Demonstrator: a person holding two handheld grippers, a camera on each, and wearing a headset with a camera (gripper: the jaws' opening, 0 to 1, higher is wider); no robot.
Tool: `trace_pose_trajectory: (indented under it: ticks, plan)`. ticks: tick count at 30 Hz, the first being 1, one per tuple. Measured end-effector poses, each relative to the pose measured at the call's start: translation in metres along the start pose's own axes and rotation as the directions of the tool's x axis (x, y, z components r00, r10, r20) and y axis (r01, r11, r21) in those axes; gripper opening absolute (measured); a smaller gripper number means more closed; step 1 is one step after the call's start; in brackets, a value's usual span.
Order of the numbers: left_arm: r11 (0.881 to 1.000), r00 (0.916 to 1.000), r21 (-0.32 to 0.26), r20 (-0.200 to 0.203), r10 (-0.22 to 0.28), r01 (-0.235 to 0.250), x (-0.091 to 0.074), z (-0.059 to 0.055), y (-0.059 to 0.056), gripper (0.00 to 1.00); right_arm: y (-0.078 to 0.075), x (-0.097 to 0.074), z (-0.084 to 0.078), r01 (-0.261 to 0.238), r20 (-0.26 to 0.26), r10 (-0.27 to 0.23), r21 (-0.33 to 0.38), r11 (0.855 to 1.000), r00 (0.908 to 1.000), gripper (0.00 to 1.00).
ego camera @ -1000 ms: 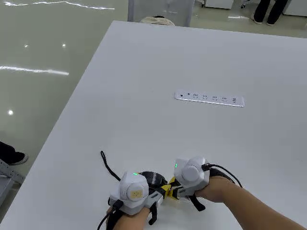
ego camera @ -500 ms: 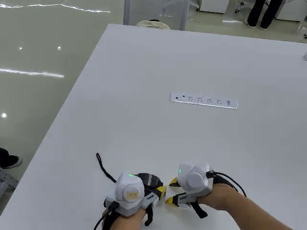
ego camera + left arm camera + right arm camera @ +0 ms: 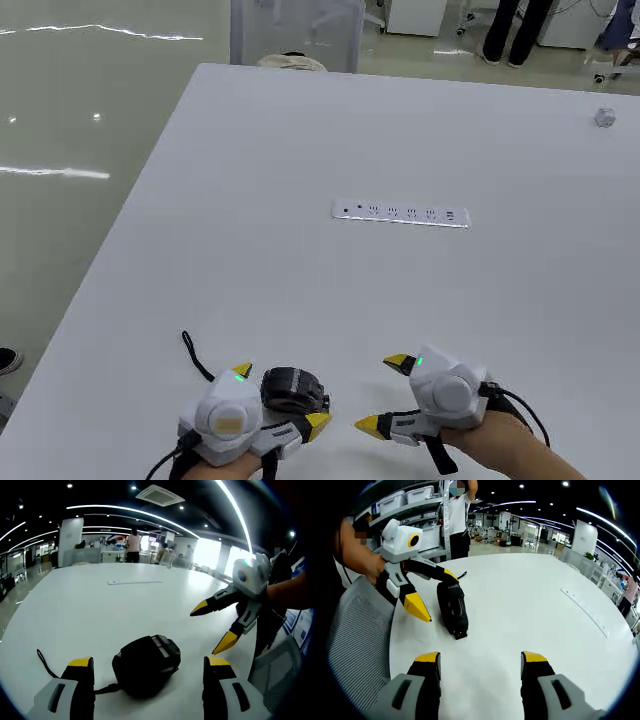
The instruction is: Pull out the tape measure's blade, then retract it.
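Left gripper (image 3: 280, 396): jaws wide apart, clamped on nothing. Tape (image 3: 291, 388), a black case, lies flat on the table (image 3: 300, 150) between the two yellow tips. In the left gripper view the left gripper (image 3: 147, 662) shows a gap between each jaw and the tape (image 3: 147, 666), so no contact on either side. Strap (image 3: 195, 355) runs off the tape to the outer side of the left gripper and lies loose on the table; in the left gripper view the strap (image 3: 45, 662) passes beyond the left-hand jaw. Right gripper (image 3: 381, 392): jaws also spread, holding nothing, near the left gripper on its right, apart from the tape, tips pointing toward it. In the left gripper view the right gripper (image 3: 210, 630) comes in from the right, above and beyond the tape. In the right gripper view the right gripper (image 3: 480, 656) has bare table between its jaws; the tape (image 3: 452, 610) lies ahead and to the left, with the left gripper (image 3: 437, 597) straddling it and the strap (image 3: 461, 574) behind. Strip (image 3: 400, 214), a white power strip, lies well ahead of both grippers, also seen as strip (image 3: 134, 582) and strip (image 3: 585, 607).
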State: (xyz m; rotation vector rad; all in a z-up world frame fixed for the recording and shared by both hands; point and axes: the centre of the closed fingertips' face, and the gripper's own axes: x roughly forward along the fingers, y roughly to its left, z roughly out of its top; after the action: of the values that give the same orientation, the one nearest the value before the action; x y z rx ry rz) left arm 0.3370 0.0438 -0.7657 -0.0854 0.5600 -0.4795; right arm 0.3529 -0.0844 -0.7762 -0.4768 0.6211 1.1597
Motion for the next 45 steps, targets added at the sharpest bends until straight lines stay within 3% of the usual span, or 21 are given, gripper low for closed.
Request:
trace_pose_trajectory:
  ticks: [2,7,11,14,20,23,31,38,42,45]
  plan:
    - [0.999,0.9992,-0.003,0.025,-0.032,0.032,-0.007,0.007,0.004,0.89,0.000,-0.010,-0.004,0.017,0.013,-0.018,0.027,0.999,0.9998,0.70]
    - [0.999,0.9971,0.001,0.069,-0.034,0.034,-0.024,0.023,0.022,0.99,-0.002,-0.028,-0.016,0.064,0.039,-0.068,0.091,0.994,0.9969,0.82]
    - [0.997,0.9960,0.041,0.056,-0.069,0.067,-0.037,0.024,0.030,1.00,-0.006,-0.048,-0.025,0.103,0.062,-0.114,0.169,0.980,0.9915,0.91]
    - [0.997,0.9955,0.031,0.054,-0.078,0.076,-0.049,0.025,0.038,1.00,-0.008,-0.064,-0.036,0.127,0.064,-0.140,0.175,0.976,0.9882,0.94]
    - [0.998,0.9959,0.012,0.067,-0.060,0.060,-0.074,0.016,0.057,1.00,-0.016,-0.099,-0.063,0.189,0.065,-0.210,0.242,0.952,0.9755,1.00]
    - [0.995,0.9960,0.075,0.058,-0.067,0.063,-0.084,0.007,0.060,1.00,-0.018,-0.117,-0.077,0.218,0.053,-0.240,0.264,0.940,0.9693,1.00]
    - [0.998,0.9957,0.028,0.073,-0.056,0.054,-0.113,-0.002,0.069,1.00,-0.022,-0.159,-0.107,0.295,0.028,-0.317,0.295,0.909,0.9481,1.00]
    - [1.000,0.9981,-0.006,0.061,-0.010,0.010,-0.130,-0.014,0.080,1.00,-0.020,-0.179,-0.122,0.323,0.023,-0.349,0.323,0.889,0.9368,1.00]
    - [1.000,0.9992,0.006,0.035,-0.018,0.018,-0.137,-0.021,0.074,1.00,-0.017,-0.189,-0.128,0.342,0.018,-0.370,0.342,0.875,0.9290,1.00]
    - [1.000,0.9999,0.031,0.016,-0.004,0.003,-0.141,-0.026,0.074,1.00,-0.014,-0.196,-0.135,0.351,0.011,-0.376,0.335,0.874,0.9264,1.00]
